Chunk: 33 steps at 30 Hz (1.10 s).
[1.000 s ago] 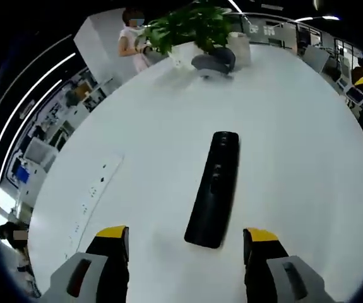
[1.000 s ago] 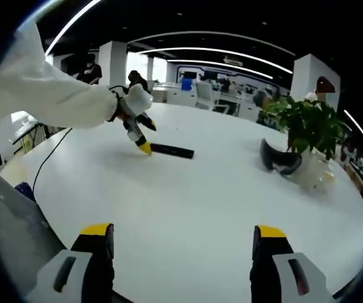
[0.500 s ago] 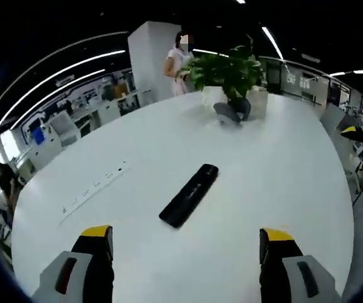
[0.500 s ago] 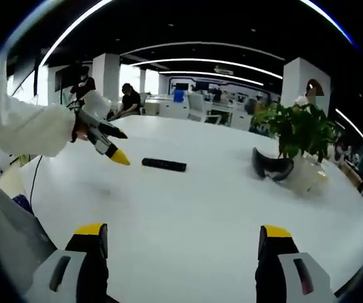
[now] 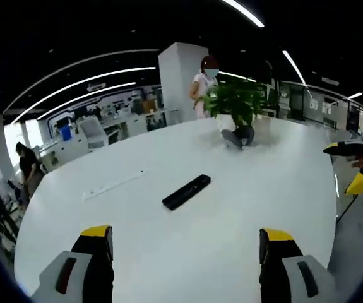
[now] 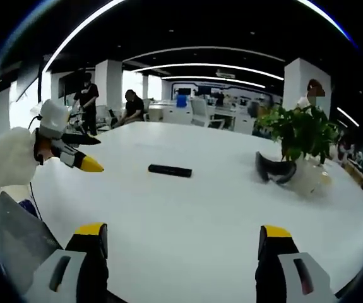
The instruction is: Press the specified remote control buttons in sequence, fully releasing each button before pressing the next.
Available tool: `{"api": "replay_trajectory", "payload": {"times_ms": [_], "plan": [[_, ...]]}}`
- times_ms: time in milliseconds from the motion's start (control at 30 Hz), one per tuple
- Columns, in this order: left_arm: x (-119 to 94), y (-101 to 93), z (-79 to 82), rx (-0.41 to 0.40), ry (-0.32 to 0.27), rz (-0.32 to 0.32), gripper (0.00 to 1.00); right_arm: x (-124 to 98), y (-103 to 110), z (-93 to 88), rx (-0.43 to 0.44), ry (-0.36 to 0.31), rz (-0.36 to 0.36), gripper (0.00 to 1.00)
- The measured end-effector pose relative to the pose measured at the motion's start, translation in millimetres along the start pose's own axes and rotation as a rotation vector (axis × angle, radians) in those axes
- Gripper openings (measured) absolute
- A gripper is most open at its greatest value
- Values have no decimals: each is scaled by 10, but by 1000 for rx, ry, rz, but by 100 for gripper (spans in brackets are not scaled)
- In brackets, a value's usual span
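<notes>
The black remote control (image 5: pixel 186 192) lies flat on the white round table (image 5: pixel 187 252), roughly in the middle of it, with bare tabletop all around; in the right gripper view it shows as a thin dark bar (image 6: pixel 170 170) well out from the jaws. Any buttons or writing on it are too small to make out.

The left gripper (image 5: pixel 185 243) is raised above the near edge of the table, its yellow-tipped jaws spread wide, nothing between them and nothing touched. In the right gripper view that same gripper (image 6: pixel 83 153) hangs at the left, held out on a white sleeve (image 6: pixel 4 158), well apart from the remote. The right gripper (image 6: pixel 182 241) also stands released, jaws wide apart over bare tabletop, gripping nothing; in the left gripper view its yellow tips (image 5: pixel 348 165) come in at the far right edge.

Left of the remote a white power strip (image 5: pixel 115 185) lies on the table. At the far side stands a green potted plant (image 5: pixel 239 101) in a white pot (image 6: pixel 310 177), with a dark headset-like object (image 6: pixel 274 169) resting just beside it.

Around it is an open office: dark ceiling with long curved light strips, white pillars, desks and chairs. One person (image 5: pixel 204 85) stands behind the plant, others (image 6: pixel 88 104) by the far desks.
</notes>
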State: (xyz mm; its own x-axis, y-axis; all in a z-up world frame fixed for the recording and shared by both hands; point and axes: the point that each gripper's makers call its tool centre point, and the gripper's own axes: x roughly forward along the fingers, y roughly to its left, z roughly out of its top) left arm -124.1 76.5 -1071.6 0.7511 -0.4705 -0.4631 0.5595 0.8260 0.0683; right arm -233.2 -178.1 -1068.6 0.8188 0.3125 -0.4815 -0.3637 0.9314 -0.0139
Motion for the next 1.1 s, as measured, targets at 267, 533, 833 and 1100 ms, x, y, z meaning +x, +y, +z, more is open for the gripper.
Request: {"api": "replay_trajectory", "payload": {"times_ms": [267,533,833,1100], "plan": [[-493,-131,68,-144,-114,84,100,-45,-16,39,83,-28,4,99],[-885,-220,-135,-151,-150,213,100,-51,-16,-12,81,-31,-16,99],[-1118,-260,-381,-136,-138,309,100,-43,-78,2,82,-51,-39,99],[-1303,-75,-349,-2,-184,429,100,-30,-95,-21,56,-41,-54,99]]}}
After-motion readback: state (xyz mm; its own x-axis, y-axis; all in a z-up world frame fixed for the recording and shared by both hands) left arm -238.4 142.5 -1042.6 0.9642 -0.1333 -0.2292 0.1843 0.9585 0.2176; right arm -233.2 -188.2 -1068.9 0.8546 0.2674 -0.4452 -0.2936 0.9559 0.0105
